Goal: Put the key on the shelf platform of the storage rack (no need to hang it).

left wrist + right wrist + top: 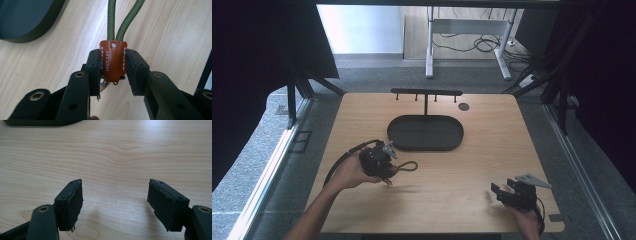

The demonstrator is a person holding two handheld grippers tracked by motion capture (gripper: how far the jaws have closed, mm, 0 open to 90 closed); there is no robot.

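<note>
The left gripper point(113, 72) pinches a brown leather tab point(113, 60) between its pads, its green braided cord point(408, 166) looping ahead over the wooden table point(452, 185). Best to grip the stiff stitched leather squarely, not the limp cord. The right gripper point(116, 202) hangs spread, empty.
</note>
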